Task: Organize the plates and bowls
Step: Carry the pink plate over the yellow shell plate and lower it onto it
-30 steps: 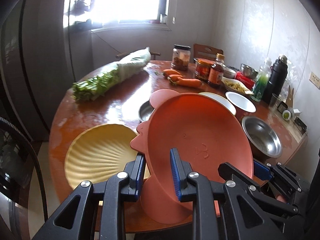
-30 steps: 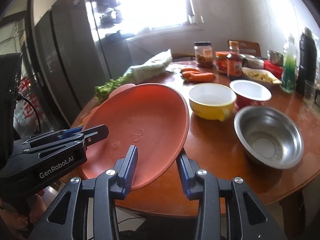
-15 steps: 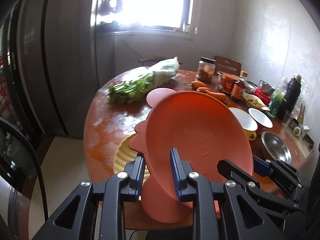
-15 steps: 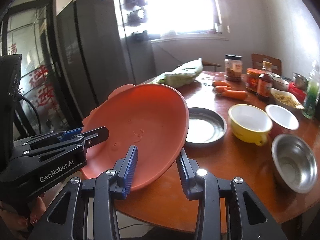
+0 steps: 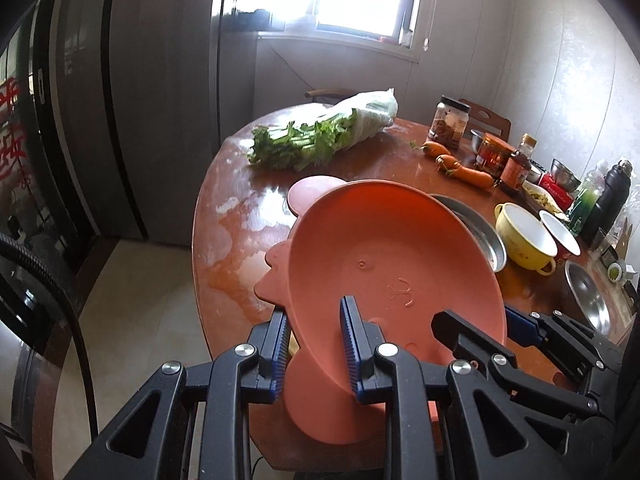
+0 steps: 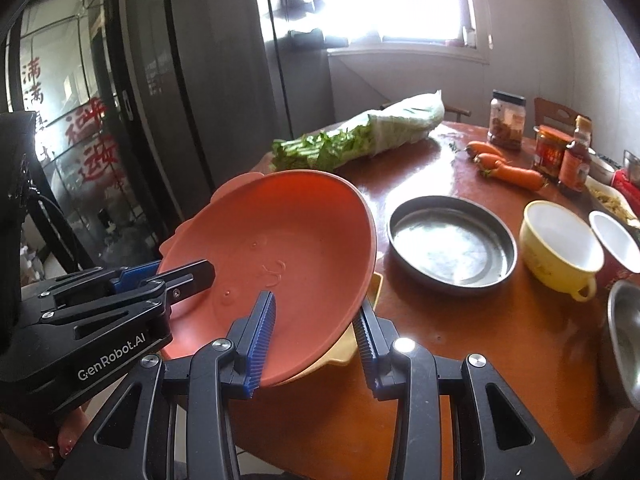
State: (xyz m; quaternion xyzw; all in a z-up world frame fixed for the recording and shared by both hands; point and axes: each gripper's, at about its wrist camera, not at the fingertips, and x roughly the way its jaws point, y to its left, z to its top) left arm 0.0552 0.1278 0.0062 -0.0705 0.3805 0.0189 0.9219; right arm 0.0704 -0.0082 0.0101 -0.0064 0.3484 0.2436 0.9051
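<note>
An orange pig-shaped plate (image 5: 372,264) is held tilted above the near edge of the round table, gripped from both sides. My left gripper (image 5: 314,342) is shut on its near left rim. My right gripper (image 6: 316,338) is shut on its near right rim (image 6: 280,248). A pale yellow plate (image 6: 370,292) lies under it, mostly hidden. A round steel plate (image 6: 452,240) lies on the table just beyond. A yellow bowl (image 6: 560,246), a white-lined red bowl (image 6: 616,242) and a steel bowl (image 6: 624,340) stand to its right.
A bag of leafy greens (image 6: 360,140), carrots (image 6: 508,168), jars and sauce bottles (image 6: 552,152) stand on the far part of the brown table (image 6: 440,344). Bottles and a flask (image 5: 608,200) stand at the far right. A dark fridge (image 5: 80,120) stands at the left.
Both grippers, holding the orange plate, have moved back and to the left toward the table's near edge. The steel plate is now uncovered and the yellow plate is mostly hidden under the orange one.
</note>
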